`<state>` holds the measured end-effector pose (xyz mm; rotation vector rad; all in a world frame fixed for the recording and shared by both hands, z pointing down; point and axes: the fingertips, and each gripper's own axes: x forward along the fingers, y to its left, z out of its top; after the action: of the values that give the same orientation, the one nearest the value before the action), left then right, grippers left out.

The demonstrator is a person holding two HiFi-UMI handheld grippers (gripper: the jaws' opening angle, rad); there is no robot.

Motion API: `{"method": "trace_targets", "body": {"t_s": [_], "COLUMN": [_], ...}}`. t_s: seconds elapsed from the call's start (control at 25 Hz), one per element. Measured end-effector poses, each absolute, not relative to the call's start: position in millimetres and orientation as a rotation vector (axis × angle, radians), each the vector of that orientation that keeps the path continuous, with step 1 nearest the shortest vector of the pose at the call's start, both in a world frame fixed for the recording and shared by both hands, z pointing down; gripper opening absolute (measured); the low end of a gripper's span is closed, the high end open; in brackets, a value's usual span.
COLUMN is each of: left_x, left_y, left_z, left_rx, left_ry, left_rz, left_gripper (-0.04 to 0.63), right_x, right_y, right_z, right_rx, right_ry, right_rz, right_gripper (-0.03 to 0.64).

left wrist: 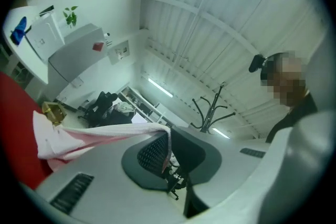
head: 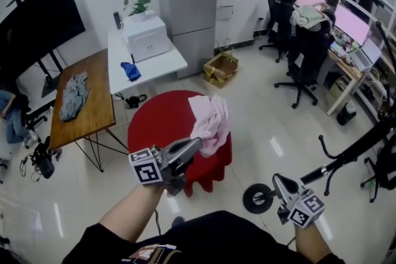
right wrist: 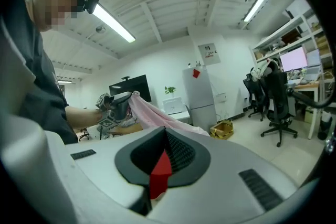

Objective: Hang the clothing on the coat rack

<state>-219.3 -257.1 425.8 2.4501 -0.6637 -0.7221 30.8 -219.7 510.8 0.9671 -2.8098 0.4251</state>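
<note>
The left gripper (head: 199, 142) is pressed shut on a corner of the pink clothing (head: 210, 120). The pinch is tight, so the thin cloth cannot slip out. The gripper is held up high, and the rest of the clothing hangs down in a soft bunch over the round red table (head: 154, 123). Held up like that, the clothing is clear of the table and can be carried.

The right gripper (head: 278, 180) is lower and nearer the coat rack (head: 346, 154). It looks like its jaws are a little bit apart with nothing in them. I am not quite sure, because all I can see in the gap is a thin bit of red, which I think is the table behind. My guess is this free gripper is there to help spread the cloth or guide it onto a hook.

The black coat rack stands off to the person's right, well apart from the clothing. Its hooks are bare. So the hanging is not done yet, and the clothing has to go across to the rack.
</note>
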Motion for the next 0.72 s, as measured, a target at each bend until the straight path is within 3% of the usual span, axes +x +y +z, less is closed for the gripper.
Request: {"method": "trace_targets", "body": {"t_s": [0.36, 0.72], "left_x": [-159, -76], "left_y": [-279, -286], "left_z": [274, 223], "left_rx": [2.693, 2.738], "left_ry": [-0.461, -0.353], "left_rz": [-0.824, -0.753], "left_gripper": [0.011, 0.011], "right_x": [88, 153], "right_y": [-215, -198], "right_z": [430, 389], "right_rx": [1.141, 1.281], "right_ry": [-2.938, -2.932], "right_rz": [0.294, 0.128], "right_gripper": [0.008, 0.008]}}
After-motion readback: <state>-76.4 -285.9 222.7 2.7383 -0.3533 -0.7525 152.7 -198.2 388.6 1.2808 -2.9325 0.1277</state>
